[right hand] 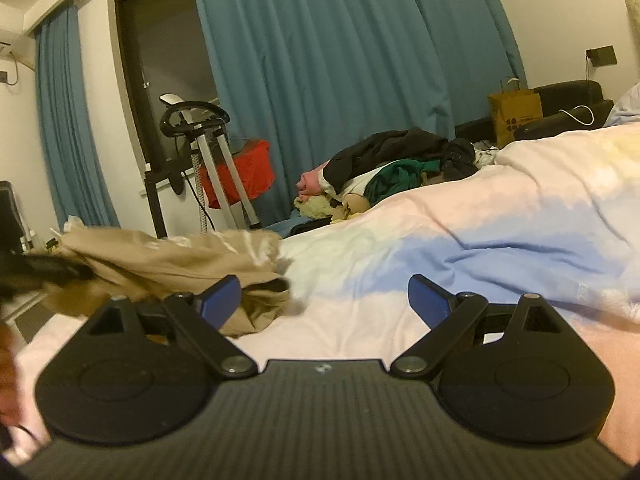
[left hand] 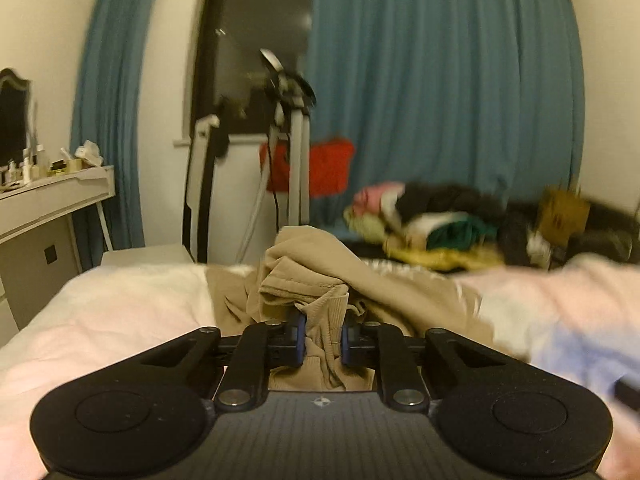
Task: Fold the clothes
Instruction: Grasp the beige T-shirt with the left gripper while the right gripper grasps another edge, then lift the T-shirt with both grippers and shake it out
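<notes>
Our left gripper (left hand: 323, 340) pinches the tan garment (left hand: 320, 280), seemingly by its ribbing; a thin bite could slip. Right gripper (right hand: 325, 300) gapes empty.

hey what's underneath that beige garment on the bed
The beige garment lies crumpled on the pale bedcover, which shows all around it. The left gripper pinches its ribbed edge. Anything beneath its folds is covered.
</notes>
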`<state>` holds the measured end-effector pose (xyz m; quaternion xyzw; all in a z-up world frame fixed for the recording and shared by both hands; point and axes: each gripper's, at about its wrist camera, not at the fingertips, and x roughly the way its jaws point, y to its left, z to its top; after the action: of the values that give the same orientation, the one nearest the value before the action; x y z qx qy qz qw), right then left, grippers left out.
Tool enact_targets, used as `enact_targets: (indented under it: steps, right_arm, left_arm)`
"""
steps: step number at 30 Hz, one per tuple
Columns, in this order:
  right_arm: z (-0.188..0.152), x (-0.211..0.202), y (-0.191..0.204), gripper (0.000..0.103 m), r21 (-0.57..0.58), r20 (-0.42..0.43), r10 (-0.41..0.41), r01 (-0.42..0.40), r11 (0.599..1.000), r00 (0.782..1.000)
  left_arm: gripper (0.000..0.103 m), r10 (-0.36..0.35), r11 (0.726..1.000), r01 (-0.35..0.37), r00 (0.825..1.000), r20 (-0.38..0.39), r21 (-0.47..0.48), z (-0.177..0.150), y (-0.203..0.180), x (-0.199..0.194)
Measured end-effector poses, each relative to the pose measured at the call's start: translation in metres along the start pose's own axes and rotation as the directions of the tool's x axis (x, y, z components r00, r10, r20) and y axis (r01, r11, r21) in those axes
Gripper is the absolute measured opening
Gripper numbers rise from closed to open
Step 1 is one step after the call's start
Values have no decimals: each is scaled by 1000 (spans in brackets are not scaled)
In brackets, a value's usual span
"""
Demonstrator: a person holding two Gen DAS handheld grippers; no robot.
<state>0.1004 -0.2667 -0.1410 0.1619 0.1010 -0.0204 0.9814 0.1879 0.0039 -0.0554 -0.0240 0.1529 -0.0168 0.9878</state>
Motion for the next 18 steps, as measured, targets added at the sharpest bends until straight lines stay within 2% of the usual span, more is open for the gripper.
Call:
enact_targets:
  steps: [3,8,13,18]
  right_arm:
    - [-2,-10,8,92,-51,7,9,-9,999,1000]
    - [-10,-34,39,92,-192,-11,65,-66,979,998]
    - [-21,-47,83,92,-287,-165,117,-161,944,979]
    - [-26,-50,125,92,-294,-337,90,-195,936,937]
  left_arm:
    - [16,-23,999,24,998,52,-27,9,5,-39]
    - [16,-105,990,112,991,80,-81,20,17,-87]
    - [16,-160,979,167,985,70,-117,19,23,-115]
    - [16,-176,964,179,984,33,-199,12,42,-125]
